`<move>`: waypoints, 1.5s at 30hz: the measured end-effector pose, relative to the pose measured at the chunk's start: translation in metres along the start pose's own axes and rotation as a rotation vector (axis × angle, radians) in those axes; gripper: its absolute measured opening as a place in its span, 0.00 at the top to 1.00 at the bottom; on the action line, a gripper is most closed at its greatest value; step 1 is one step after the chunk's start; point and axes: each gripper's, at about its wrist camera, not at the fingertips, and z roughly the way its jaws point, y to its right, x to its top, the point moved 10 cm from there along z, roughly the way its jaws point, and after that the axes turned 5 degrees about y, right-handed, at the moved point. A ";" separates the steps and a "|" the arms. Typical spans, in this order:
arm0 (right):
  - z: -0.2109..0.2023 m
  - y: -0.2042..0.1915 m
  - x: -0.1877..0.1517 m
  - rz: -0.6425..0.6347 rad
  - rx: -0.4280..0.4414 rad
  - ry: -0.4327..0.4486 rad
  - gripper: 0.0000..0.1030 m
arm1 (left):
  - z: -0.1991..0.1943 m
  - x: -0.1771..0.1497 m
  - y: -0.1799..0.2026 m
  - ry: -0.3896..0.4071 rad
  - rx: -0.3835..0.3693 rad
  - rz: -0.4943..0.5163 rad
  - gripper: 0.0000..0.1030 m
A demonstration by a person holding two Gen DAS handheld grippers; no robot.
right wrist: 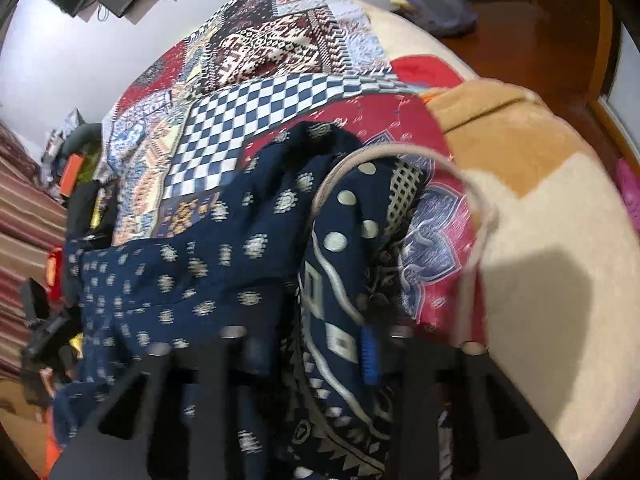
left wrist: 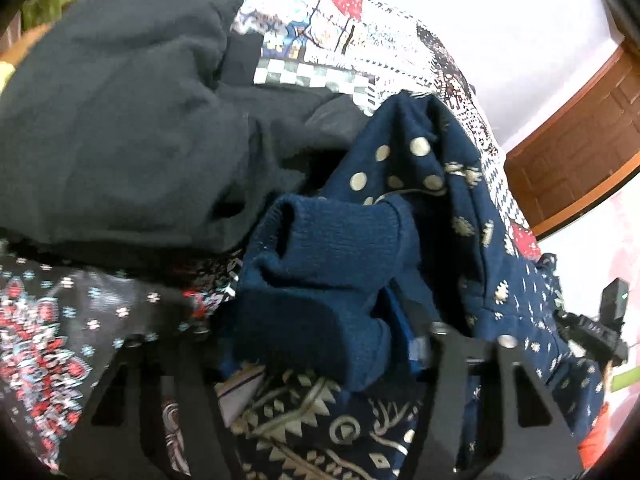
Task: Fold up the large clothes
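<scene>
Patchwork bedspread point(right wrist: 224, 128) beneath navy garment point(right wrist: 192, 264), pinched by both hand-held grippers point(left wrist: 304, 344) point(right wrist: 316, 344).

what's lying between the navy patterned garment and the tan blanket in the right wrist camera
In the right wrist view, a red patchwork quilt lies between the navy patterned garment and the tan blanket.

Garment point(right wrist: 200, 280): navy w/ cream dots & motifs, plain navy ribbed cuff point(left wrist: 332, 248). Black fabric point(left wrist: 120, 112) far left. Quilt point(right wrist: 256, 120): patchwork, blue/white checks, red. Blanket point(right wrist: 540, 240), right: cream & tan.
</scene>
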 end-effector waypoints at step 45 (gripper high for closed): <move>-0.016 -0.067 0.120 -0.244 -0.208 0.219 0.40 | -0.023 0.143 0.030 0.139 0.258 0.244 0.53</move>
